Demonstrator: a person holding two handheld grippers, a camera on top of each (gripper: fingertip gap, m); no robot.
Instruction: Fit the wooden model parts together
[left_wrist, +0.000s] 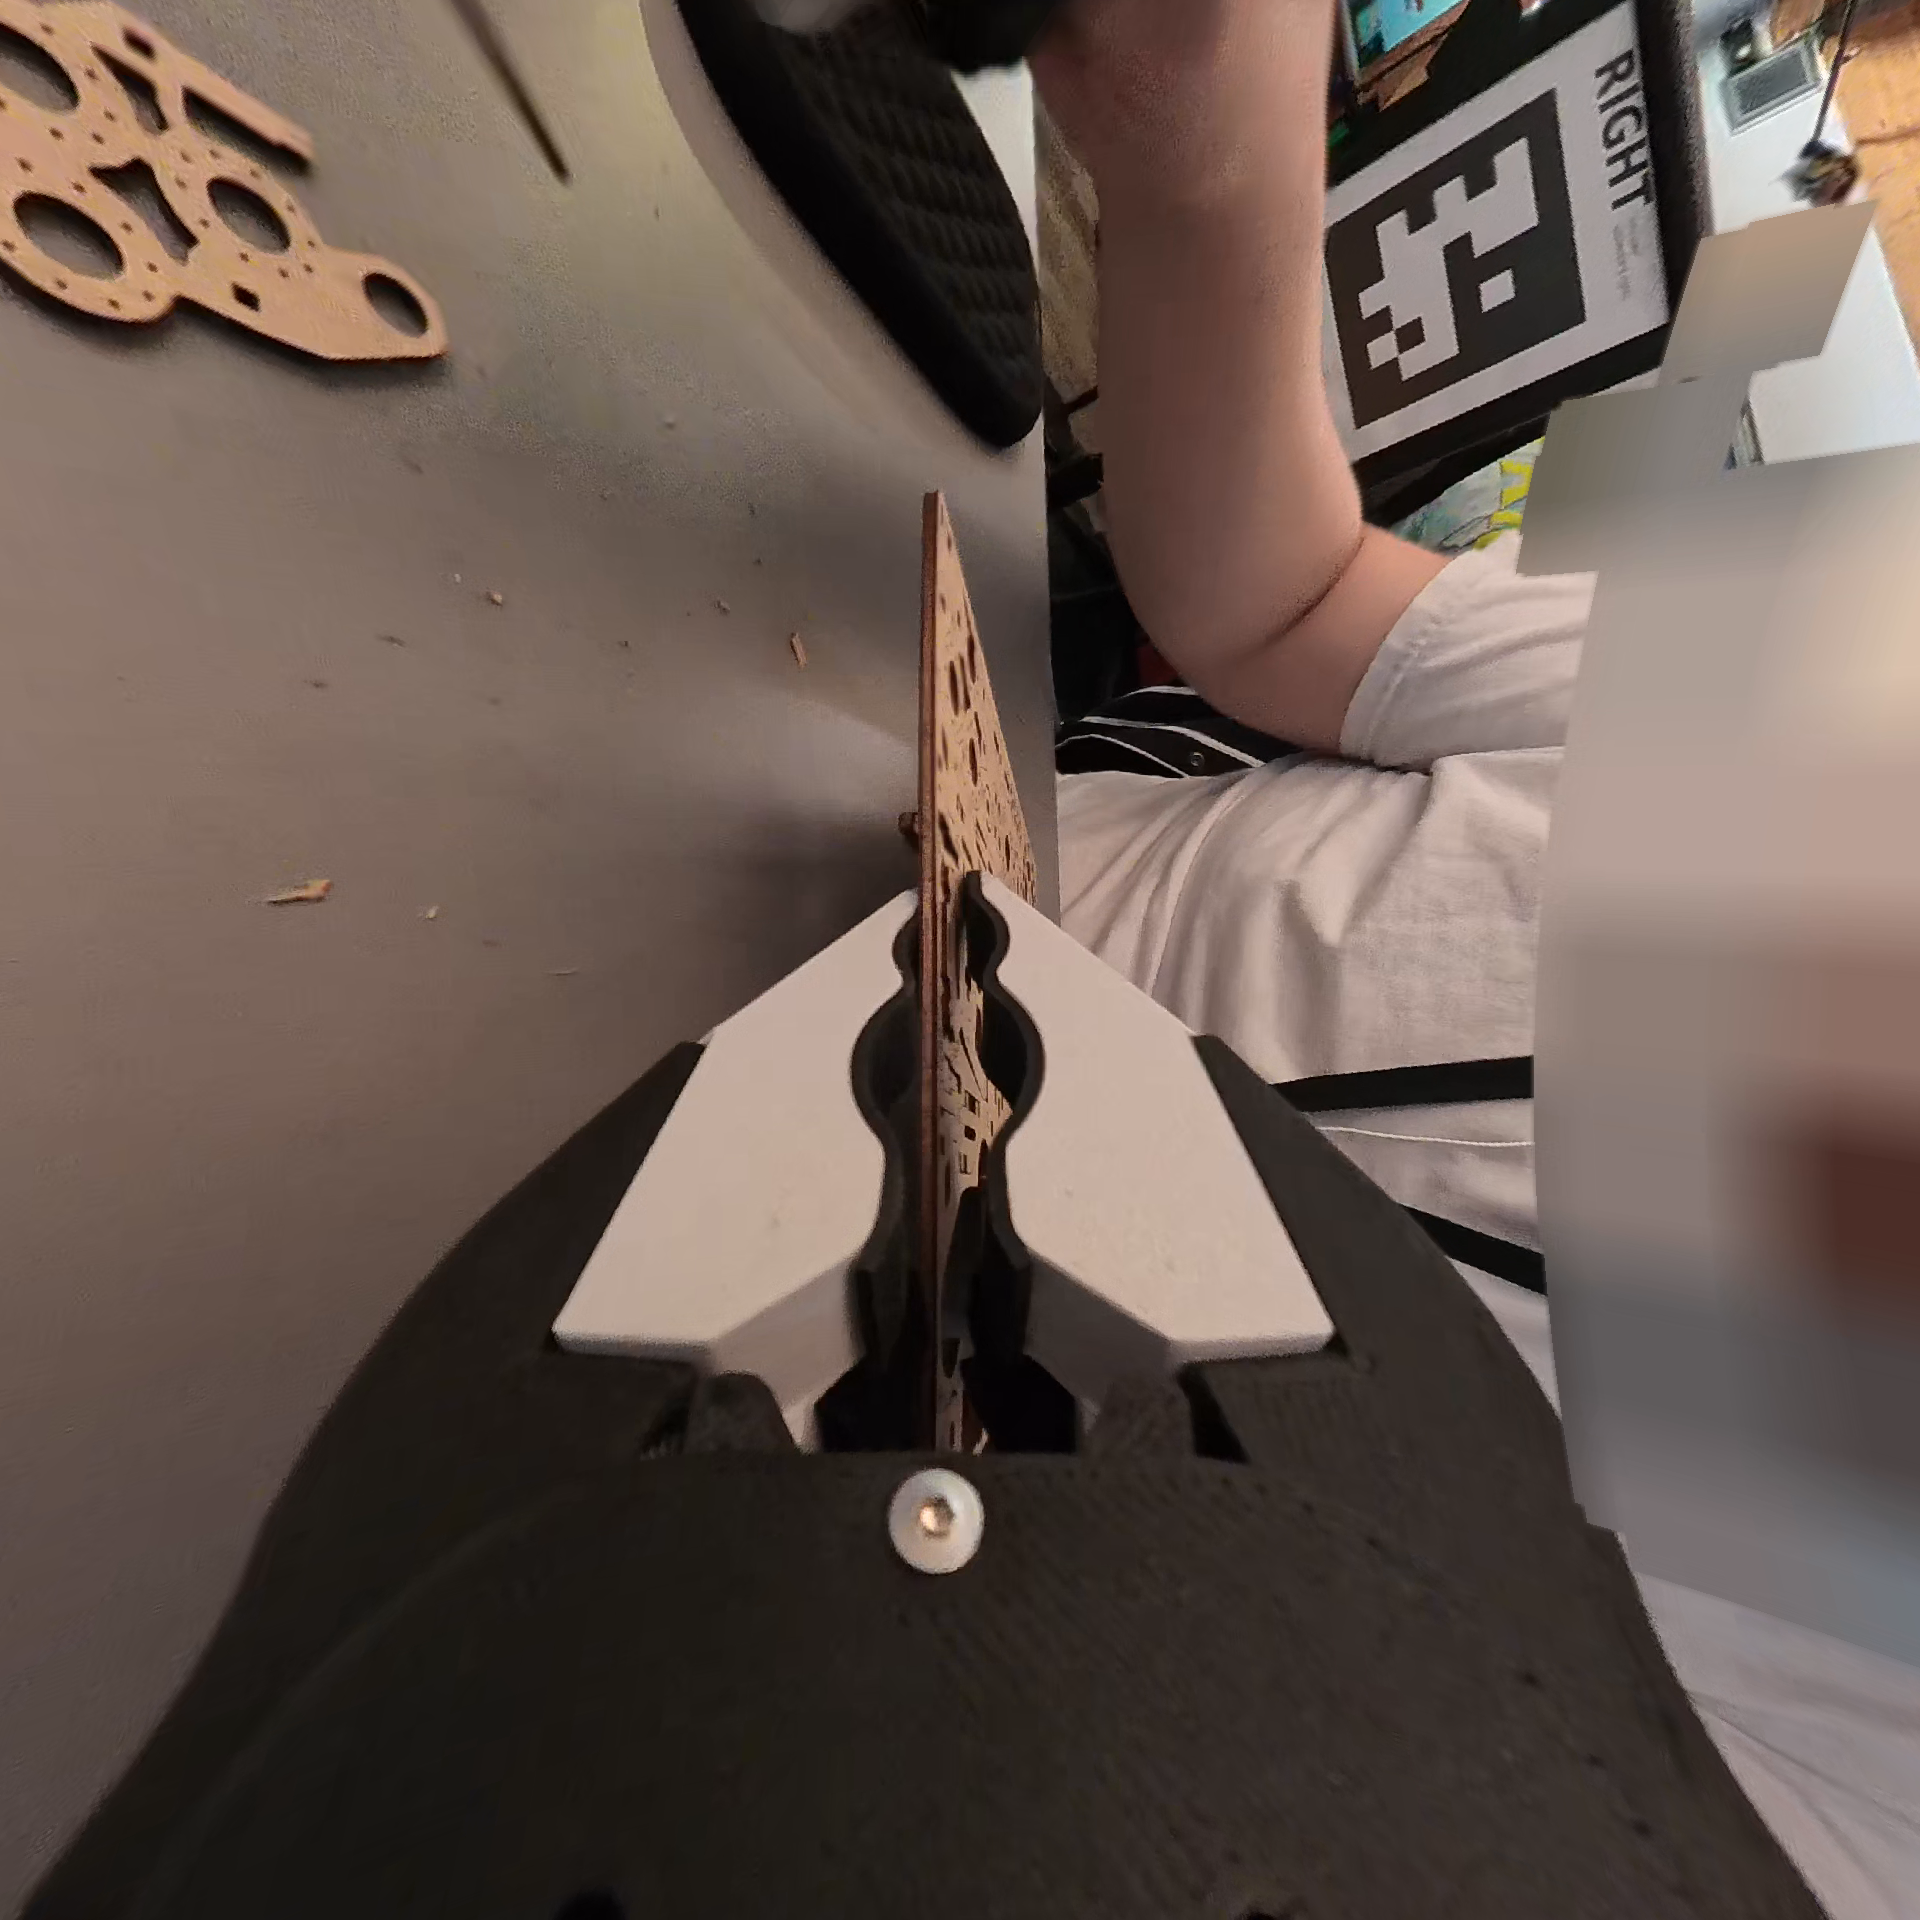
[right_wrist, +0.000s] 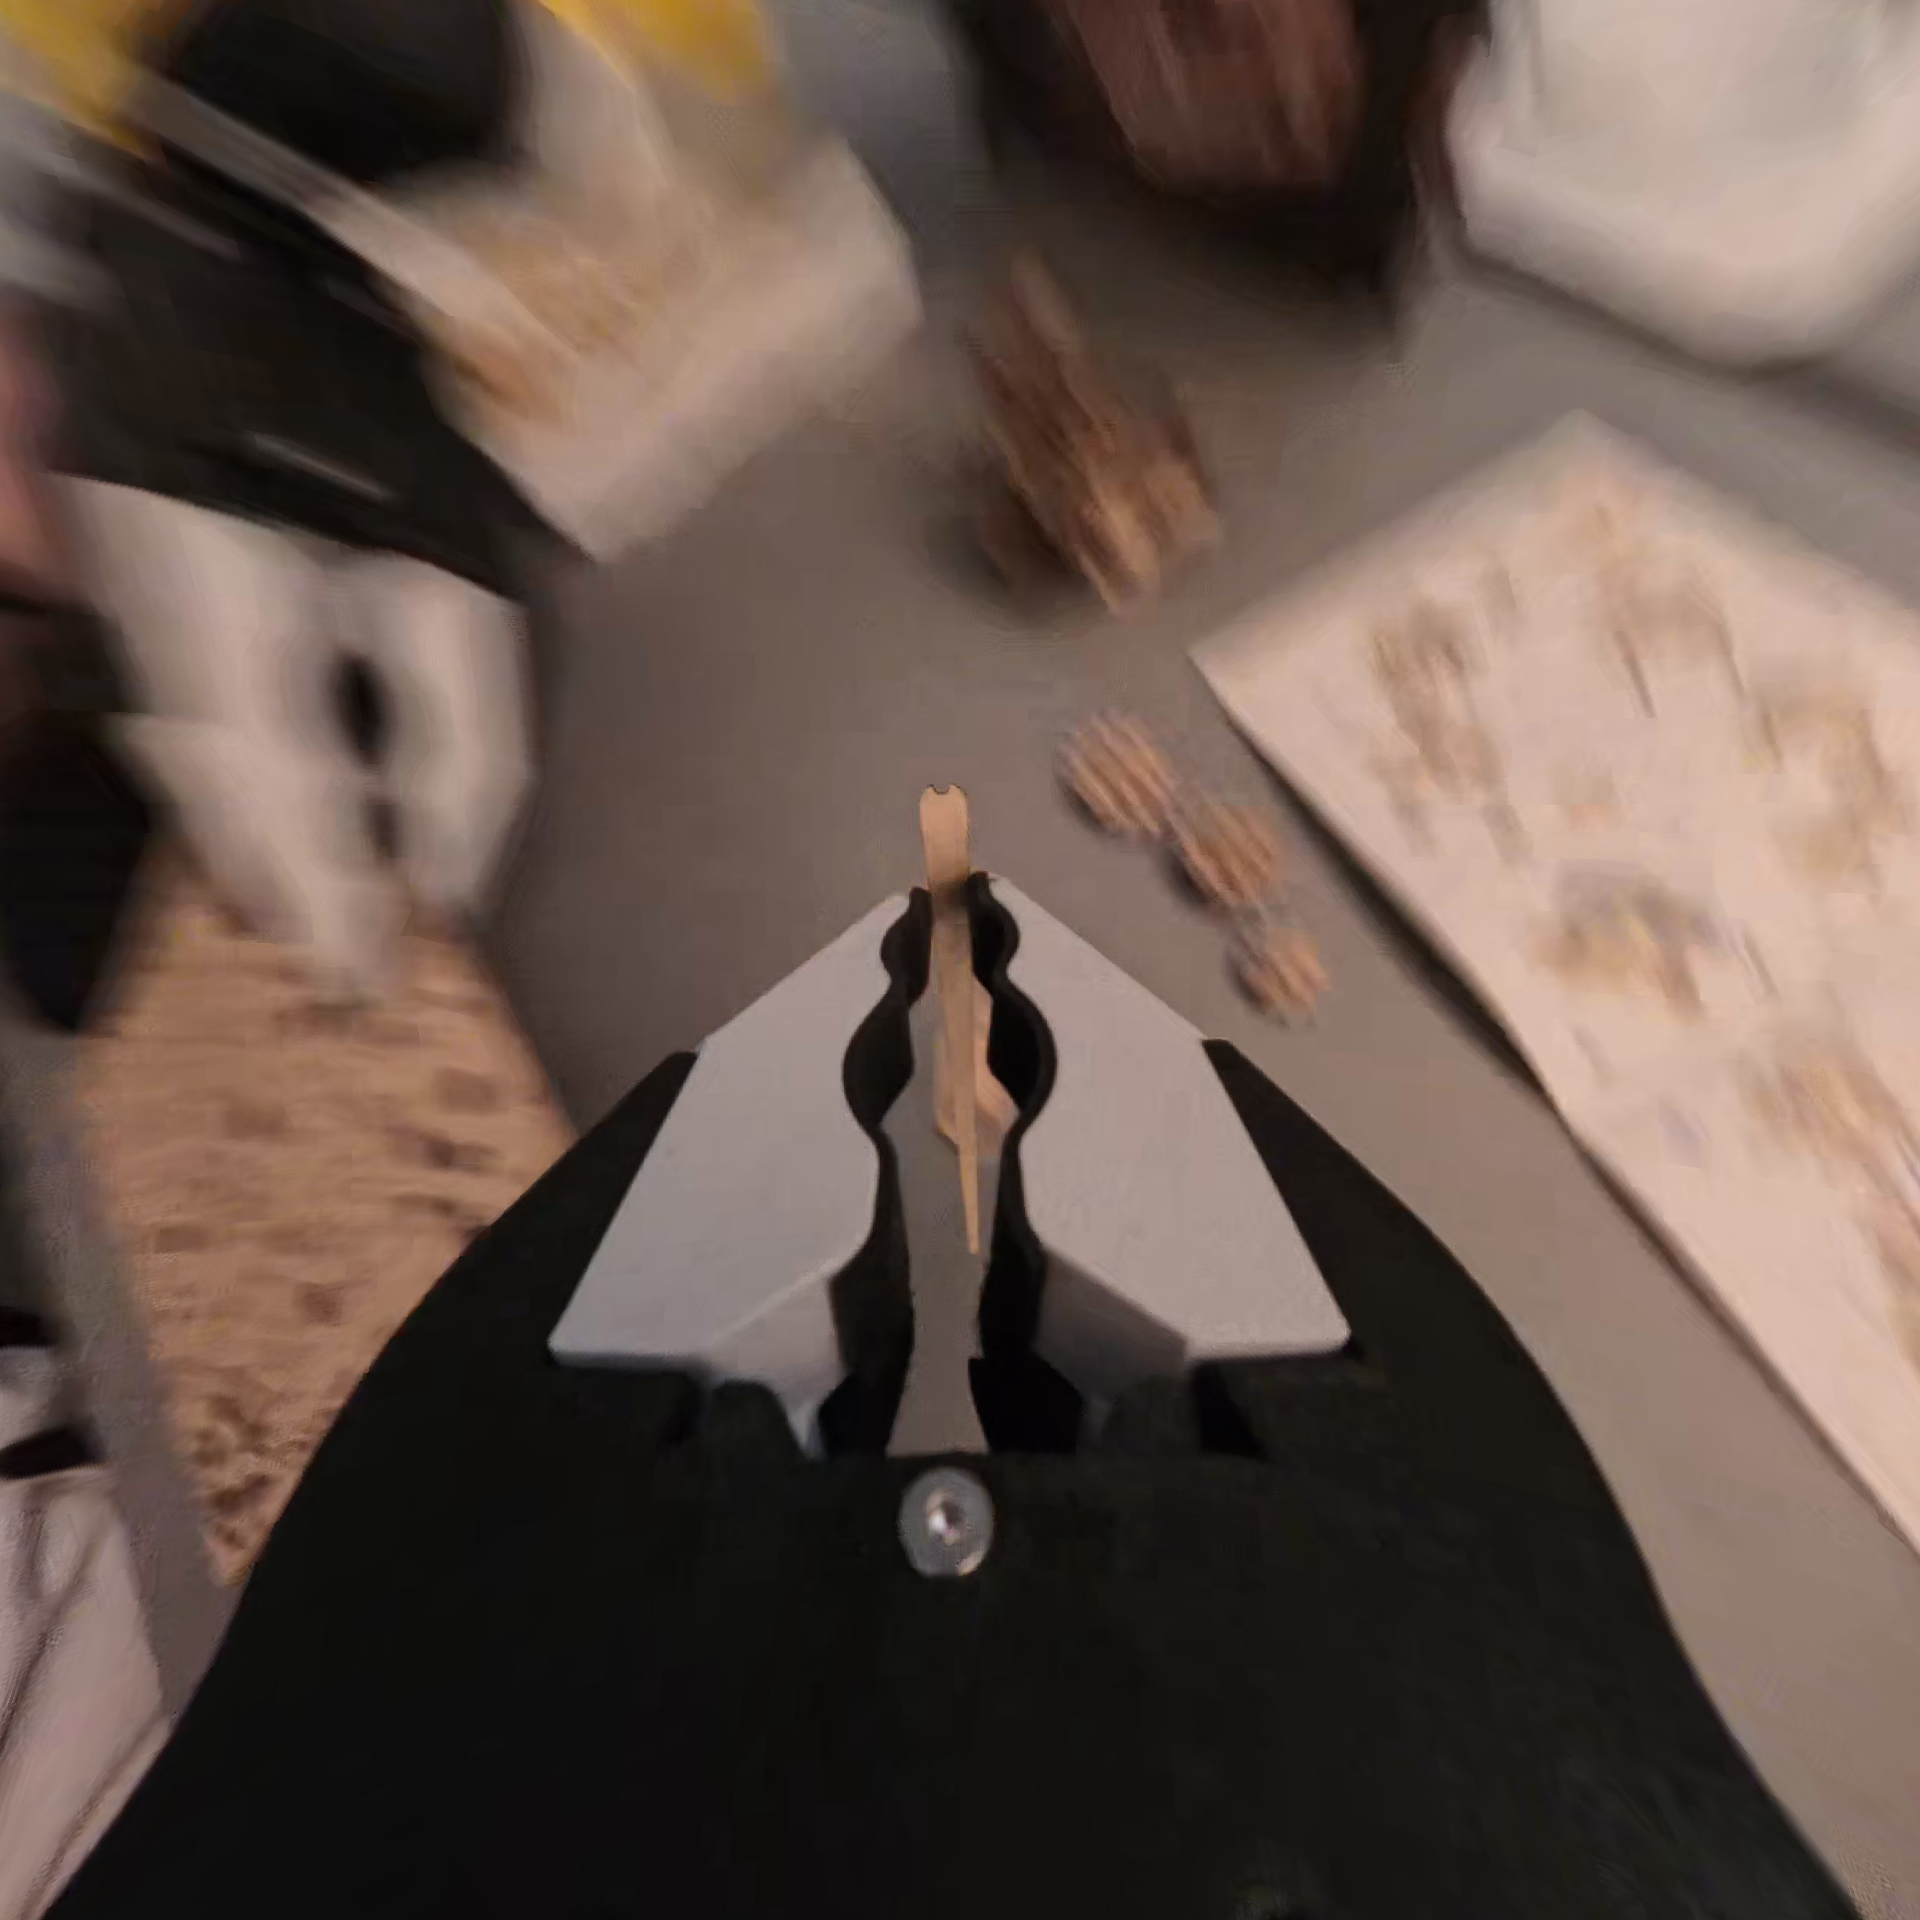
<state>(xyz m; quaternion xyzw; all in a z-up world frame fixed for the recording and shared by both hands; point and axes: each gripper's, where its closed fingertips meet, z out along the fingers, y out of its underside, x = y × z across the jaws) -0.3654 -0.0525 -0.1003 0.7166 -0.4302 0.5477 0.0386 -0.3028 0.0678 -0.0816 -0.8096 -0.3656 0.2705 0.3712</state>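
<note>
Left gripper (left_wrist: 943, 894) clamped on a thin laser-cut wooden sheet (left_wrist: 971, 727), held edge-on between the 2 white fingers (left_wrist: 769, 1153), sheet sticking out past the tips and running back to the gripper's base. Sheet is full of cut-out shapes. It sits right at the grey counter (left_wrist: 416, 727) edge, with a person's white shirt (left_wrist: 1278, 914) just beyond that edge. A second perforated wooden part (left_wrist: 197, 197) with oval holes lies flat on the counter, toward the far left corner of the left wrist view, well apart from the held sheet. Small wood crumbs (left_wrist: 301, 891) scattered on the counter between them. A bare forearm (left_wrist: 1216, 416) comes down beside the counter edge; behind it a black-and-white marker tag (left_wrist: 1496, 260).

Right gripper (right_wrist: 951, 894) closed narrow on a slim wooden strip piece (right_wrist: 948, 862) with a notched tip, poking out past the fingertips. Right wrist view is heavily motion-blurred. On the counter (right_wrist: 779, 727) ahead: 3 small round wooden gear-like discs (right_wrist: 1117, 769) in a row just right of the tips, a partly built wooden model (right_wrist: 1091, 457) farther off, and a pale instruction sheet (right_wrist: 1610, 810) along the right side. A tan cut-out wooden board (right_wrist: 312, 1143) lies at left. Other shapes at the top are too blurred to tell.
</note>
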